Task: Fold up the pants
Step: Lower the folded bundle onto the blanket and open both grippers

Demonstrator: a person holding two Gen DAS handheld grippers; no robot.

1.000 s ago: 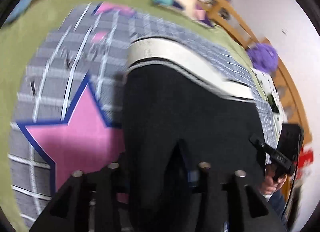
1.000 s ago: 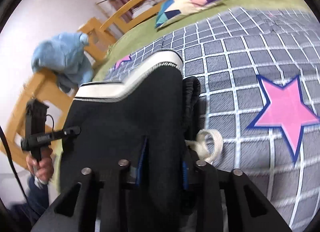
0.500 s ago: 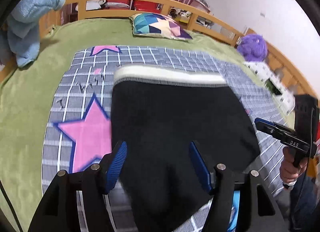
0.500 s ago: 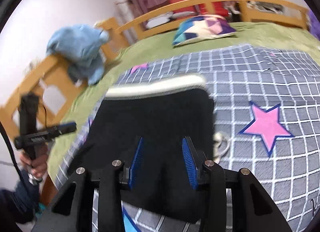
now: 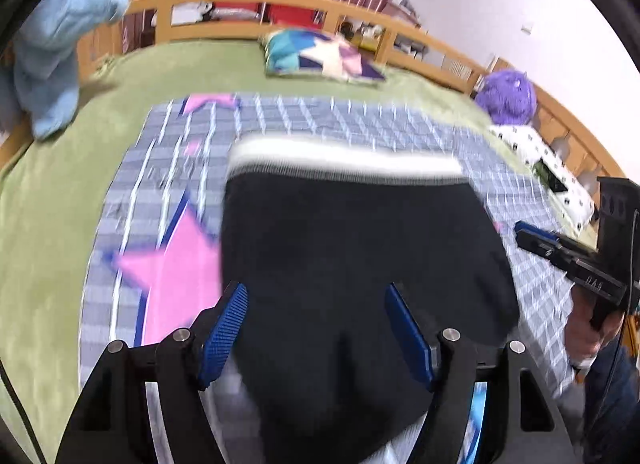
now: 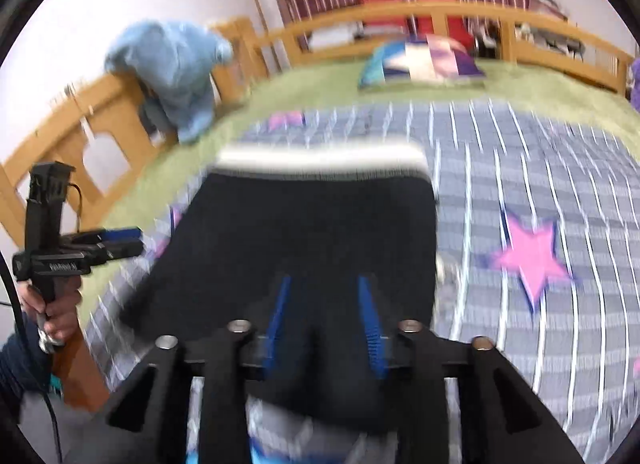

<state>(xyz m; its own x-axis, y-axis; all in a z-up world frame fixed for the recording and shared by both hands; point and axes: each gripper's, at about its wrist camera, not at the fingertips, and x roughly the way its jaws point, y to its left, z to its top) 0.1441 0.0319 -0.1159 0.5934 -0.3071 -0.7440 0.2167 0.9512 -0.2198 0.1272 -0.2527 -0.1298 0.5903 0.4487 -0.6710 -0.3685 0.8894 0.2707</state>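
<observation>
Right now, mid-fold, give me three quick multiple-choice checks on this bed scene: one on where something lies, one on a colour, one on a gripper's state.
1. Where does the patterned pillow lie?
A. on the green cover near the far rail
B. on top of the pants
C. under the blue garment

2. What colour is the waistband of the black pants?
A. red
B. white
C. yellow

3. How is the left gripper?
A. clamped on the pillow
B. pads apart, gripping nothing
C. out of sight

Answers: 1 A, the pillow sits beyond the checked blanket by the wooden rail. 2 B, a white band edges the pants' far end. 3 B, its jaws are opening, with cloth seen between them but not pinched.
</observation>
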